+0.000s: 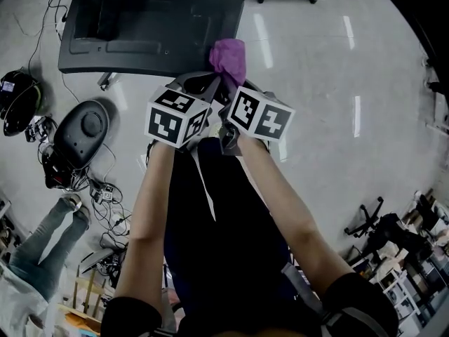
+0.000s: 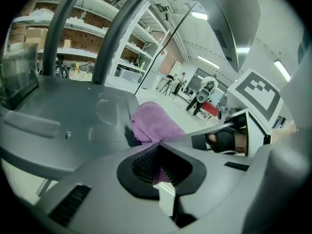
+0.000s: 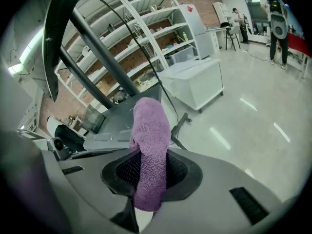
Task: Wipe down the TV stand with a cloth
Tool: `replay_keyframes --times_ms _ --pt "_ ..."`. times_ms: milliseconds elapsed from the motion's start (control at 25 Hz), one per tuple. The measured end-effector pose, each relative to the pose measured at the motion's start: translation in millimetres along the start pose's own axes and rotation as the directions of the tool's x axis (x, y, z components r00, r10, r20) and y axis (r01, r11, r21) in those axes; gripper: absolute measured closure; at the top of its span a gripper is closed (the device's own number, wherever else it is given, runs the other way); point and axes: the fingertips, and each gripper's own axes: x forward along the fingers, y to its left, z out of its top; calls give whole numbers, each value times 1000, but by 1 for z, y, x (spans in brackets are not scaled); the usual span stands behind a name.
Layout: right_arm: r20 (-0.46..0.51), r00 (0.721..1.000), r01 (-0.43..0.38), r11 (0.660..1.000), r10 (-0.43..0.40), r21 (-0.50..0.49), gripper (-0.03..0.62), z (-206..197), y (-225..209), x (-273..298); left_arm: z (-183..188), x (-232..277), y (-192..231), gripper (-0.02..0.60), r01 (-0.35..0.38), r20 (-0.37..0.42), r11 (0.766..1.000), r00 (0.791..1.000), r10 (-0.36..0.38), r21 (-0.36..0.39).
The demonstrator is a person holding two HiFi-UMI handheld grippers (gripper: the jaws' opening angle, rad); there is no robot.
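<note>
The purple cloth [image 1: 229, 58] is seen just above the middle of the head view, held up over the pale floor [image 1: 330, 69] at the right-hand edge of the dark grey TV stand [image 1: 140, 27], which fills the upper left of that frame. Whether the cloth touches the stand cannot be told from here.

The two grippers are held close together at the centre of the frame, their marker cubes side by side and their tips converging under the cloth. The right gripper [image 3: 146, 172] is clamped on the cloth: in its own view the fabric is pinched between the black pads [image 3: 178, 172], rises upright above them as a folded roll, and hangs a little below them. The stand's flat top is seen behind the cloth, towards the left of that view, with open shelves [image 3: 146, 28] and a white cabinet [image 3: 192, 82] farther back.

The left gripper [image 2: 160, 172] has its jaws drawn almost together, and a narrow strip of purple fabric is caught between the pads. In that view the bulk of the cloth is seen just beyond the jaws, against the stand's edge, and the right gripper's body is seen crossing in from the right.

At the lower left of the head view, a person's legs in jeans [image 1: 42, 244] are seen, and a round black device [image 1: 83, 128] lies among cables at the left edge.
</note>
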Motion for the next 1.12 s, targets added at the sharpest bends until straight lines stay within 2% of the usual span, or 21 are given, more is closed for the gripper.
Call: replay_keyframes --times_ms 320,480,680,1120 --pt "-16 999 34 999 -33 38 499 -4 -36 -12 -1 23 -28 577 17 -9 1000 1000 -17 1" --pt "-32 998 55 998 -53 40 499 -16 -43 -16 -8 18 -30 577 11 -6 1000 1000 -12 -28" --pt "-33 997 75 997 -75 1 499 -33 -39 -14 -25 5 -20 577 12 -6 998 1000 -13 -57" --pt "-81 993 81 995 -85 -53 498 -107 -5 19 -89 -26 25 577 -8 -28 996 1000 6 -84"
